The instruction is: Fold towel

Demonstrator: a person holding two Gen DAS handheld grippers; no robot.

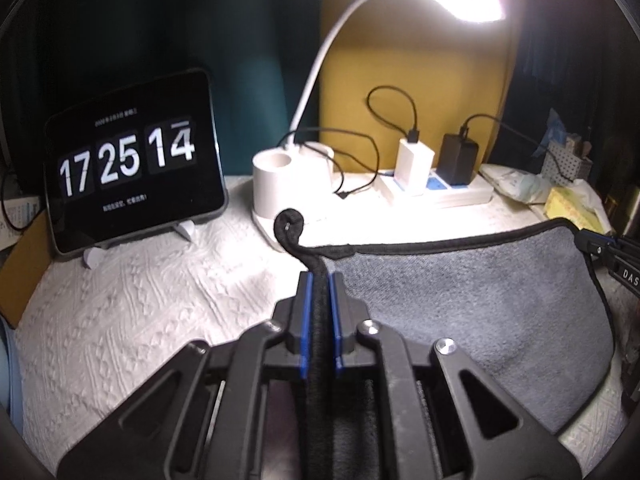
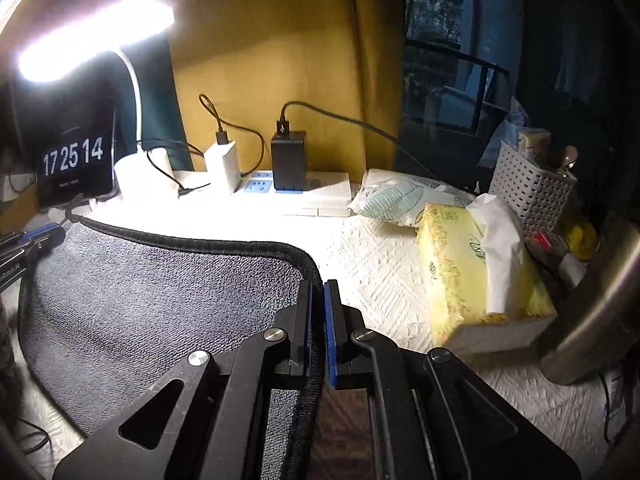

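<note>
The left hand-held gripper [image 1: 319,280] sits at the bottom centre of its view, its blue-padded jaws closed on the black bound edge of the towel [image 1: 480,308]; a curl of that binding pokes up past the fingertips. The right hand-held gripper [image 2: 318,284] likewise pinches the black hem at the towel's other end, jaws nearly together with cloth between them.

The grey towel spreads from each pinch across the white textured cover of the counter [image 1: 140,300], and its far edge sags in a curve between the two grips. That sag suggests a soft, light cloth with no stiffness of its own. The looped pile looks grippy, not slick, and the thicker hem is the sensible place to hold, near the corners, so the edge stays taut.

Beyond the towel stand a clock screen [image 1: 132,160], a lamp [image 1: 320,60], a power strip [image 1: 436,192] and, right of frame, a tissue box [image 2: 476,272], all near enough to snag a swinging corner.
</note>
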